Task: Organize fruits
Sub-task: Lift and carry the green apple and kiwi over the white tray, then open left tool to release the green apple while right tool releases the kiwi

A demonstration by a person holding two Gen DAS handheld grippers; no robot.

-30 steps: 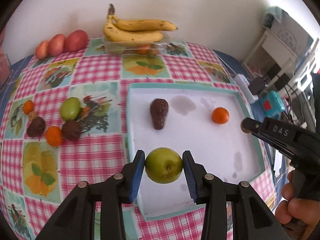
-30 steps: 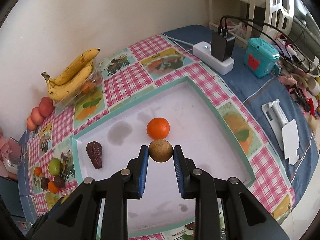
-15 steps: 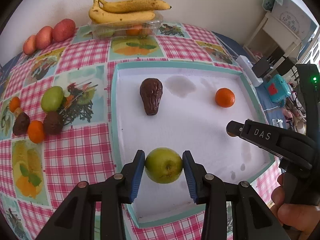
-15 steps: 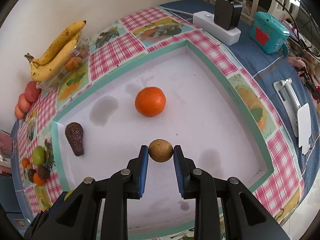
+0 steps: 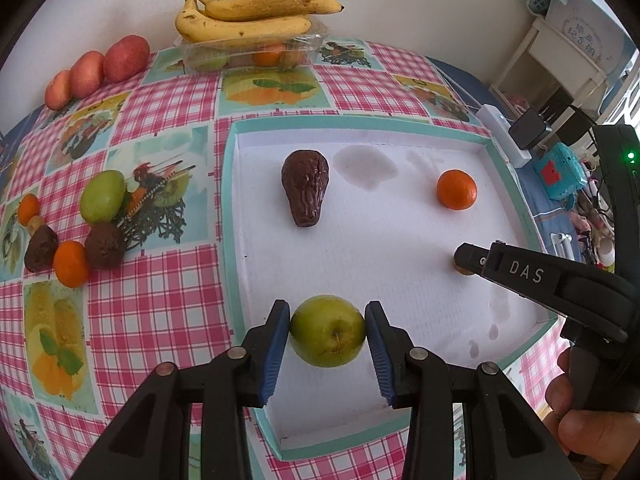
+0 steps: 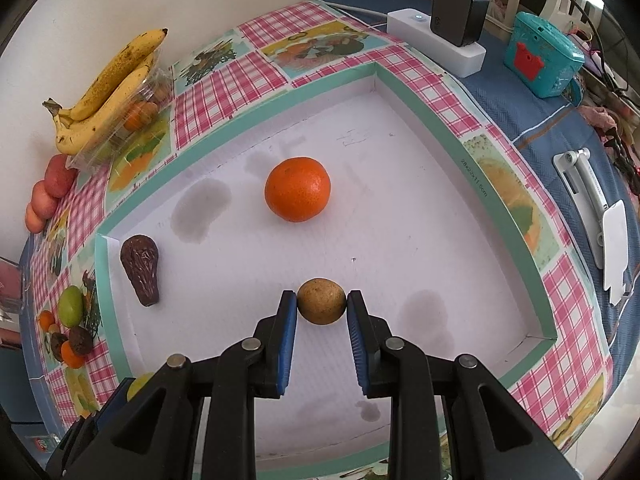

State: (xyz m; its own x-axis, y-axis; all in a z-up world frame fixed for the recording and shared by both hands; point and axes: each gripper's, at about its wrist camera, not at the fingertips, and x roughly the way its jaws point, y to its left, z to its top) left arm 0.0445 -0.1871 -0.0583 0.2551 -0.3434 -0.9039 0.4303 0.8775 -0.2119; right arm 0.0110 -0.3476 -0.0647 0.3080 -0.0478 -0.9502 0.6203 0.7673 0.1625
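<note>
My left gripper [image 5: 327, 334] is shut on a green apple [image 5: 327, 330], low over the near part of the white tray [image 5: 384, 256]. My right gripper [image 6: 322, 303] is shut on a small brown round fruit [image 6: 322, 301], low over the tray floor [image 6: 420, 216]; from the left wrist view its black arm [image 5: 532, 276] reaches in from the right. An orange [image 6: 297, 189] and a dark wrinkled avocado [image 6: 141, 269] lie in the tray. Left of the tray on the cloth sit a green apple [image 5: 102, 196], two oranges and dark fruits [image 5: 105, 245].
Bananas [image 5: 248, 16] lie on a clear plastic box [image 5: 252, 54] by the wall, with three red fruits [image 5: 96, 70] to their left. A white power strip with chargers [image 6: 436, 40], a teal box [image 6: 540, 58] and a white stand [image 6: 596, 216] lie beyond the tray's right edge.
Both grippers have sunk toward the tray floor with their fruits still held; the tray and its orange look larger and closer in the right wrist view.
</note>
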